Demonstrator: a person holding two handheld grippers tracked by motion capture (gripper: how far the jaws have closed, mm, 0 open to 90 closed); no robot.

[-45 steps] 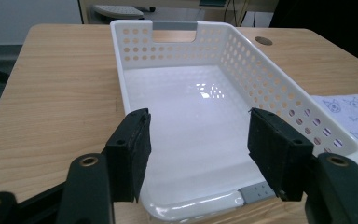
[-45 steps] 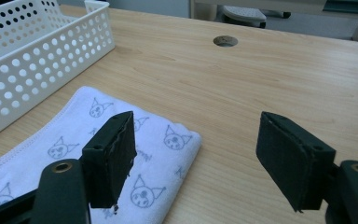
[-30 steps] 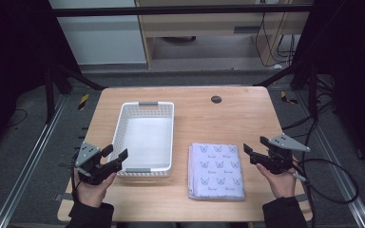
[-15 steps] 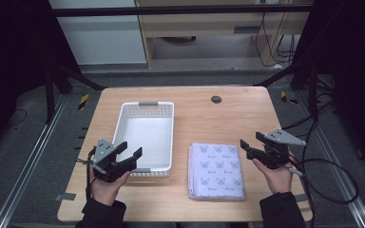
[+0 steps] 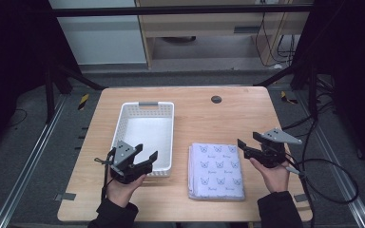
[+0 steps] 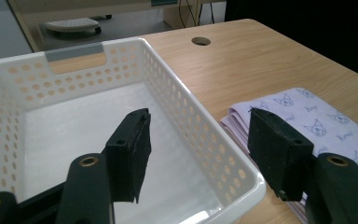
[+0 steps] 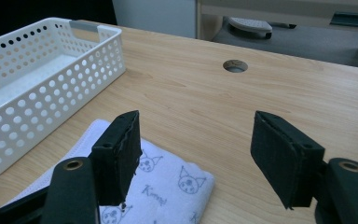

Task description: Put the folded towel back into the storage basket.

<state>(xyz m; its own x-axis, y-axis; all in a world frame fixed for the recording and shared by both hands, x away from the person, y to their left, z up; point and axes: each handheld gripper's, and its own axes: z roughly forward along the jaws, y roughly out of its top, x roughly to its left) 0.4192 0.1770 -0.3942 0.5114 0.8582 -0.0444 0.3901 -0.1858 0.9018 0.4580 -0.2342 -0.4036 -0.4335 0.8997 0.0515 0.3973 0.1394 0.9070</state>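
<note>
Presently both jaws gape empty: left gripper [image 5: 145, 160] over basket [image 5: 123, 121], right gripper [image 5: 246, 146] beside cloth [image 5: 216, 170].

Overall light: even and soft on the counter [image 5: 195, 114], seemingly from overhead; the surroundings fall off into near black.
Shadows: faint, short ones under the basket [image 5: 145, 135] and folded cloth [image 5: 216, 171].
Glare: mild sheen on the basket floor.
Sharpness: high view slightly soft and grainy; both tool views blur their near black jaws.
</note>
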